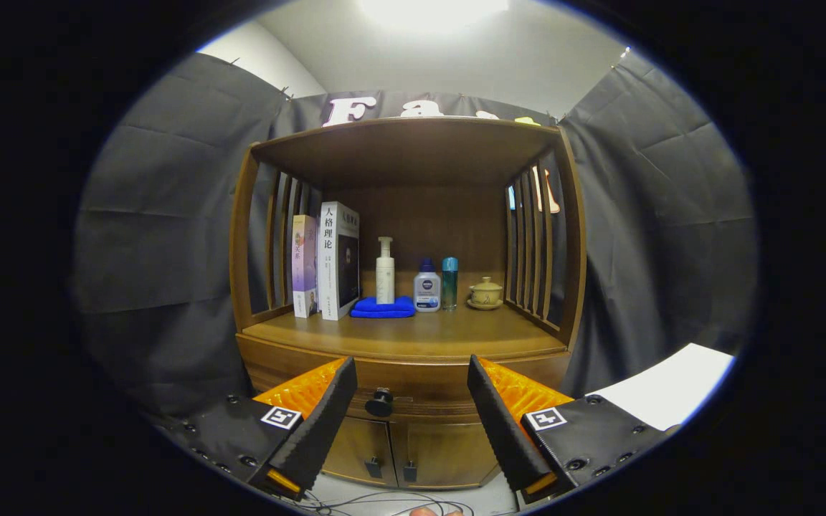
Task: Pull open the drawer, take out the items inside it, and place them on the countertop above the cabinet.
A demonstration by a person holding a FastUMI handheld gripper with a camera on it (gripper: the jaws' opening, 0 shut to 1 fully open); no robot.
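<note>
A wooden cabinet stands ahead with its countertop [413, 333] under a shelf roof. Below the countertop the drawer [399, 387] is closed, and its black round knob [380, 402] sits just ahead of my fingers, closer to the left one. My gripper [413, 380] is open, its black-and-orange fingers spread wide with nothing between them. The drawer's contents are hidden.
At the back of the countertop stand two books [327, 261], a white pump bottle [385, 271], a folded blue cloth [383, 307], a small blue-capped bottle [426, 287], a teal bottle [449, 283] and a lidded ceramic cup [485, 293]. Two lower doors [402, 448] stand shut. A white surface [671, 387] lies to the right.
</note>
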